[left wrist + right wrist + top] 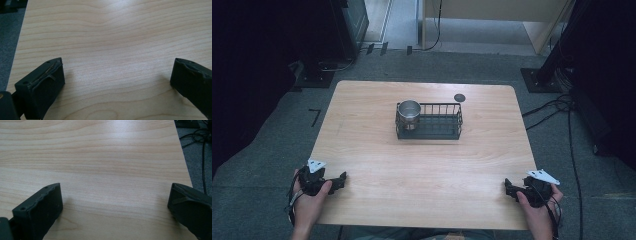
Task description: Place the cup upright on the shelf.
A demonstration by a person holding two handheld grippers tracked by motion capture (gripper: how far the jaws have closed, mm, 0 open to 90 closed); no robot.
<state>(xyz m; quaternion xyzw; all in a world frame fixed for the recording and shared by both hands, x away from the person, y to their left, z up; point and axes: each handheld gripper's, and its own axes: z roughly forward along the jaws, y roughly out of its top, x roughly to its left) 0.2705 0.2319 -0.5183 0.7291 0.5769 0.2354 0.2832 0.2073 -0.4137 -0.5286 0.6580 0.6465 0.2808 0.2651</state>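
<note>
A black wire basket point(430, 121) stands on the light wooden table point(422, 165), a little behind its middle. A shiny metal cup point(409, 111) sits upright in the basket's left end. My left gripper point(343, 179) rests at the table's near left corner in a hand, far from the basket. Its jaws stand wide apart over bare wood, so the left gripper point(117, 75) is open. My right gripper point(508, 187) rests at the near right corner in the other hand. The right gripper point(115, 200) is open too, with nothing between its jaws.
A small dark round disc point(459, 97) lies on the table behind the basket's right end. Cables point(557, 107) trail over the grey floor to the right. Dark stands point(539, 80) and equipment flank the table's far side.
</note>
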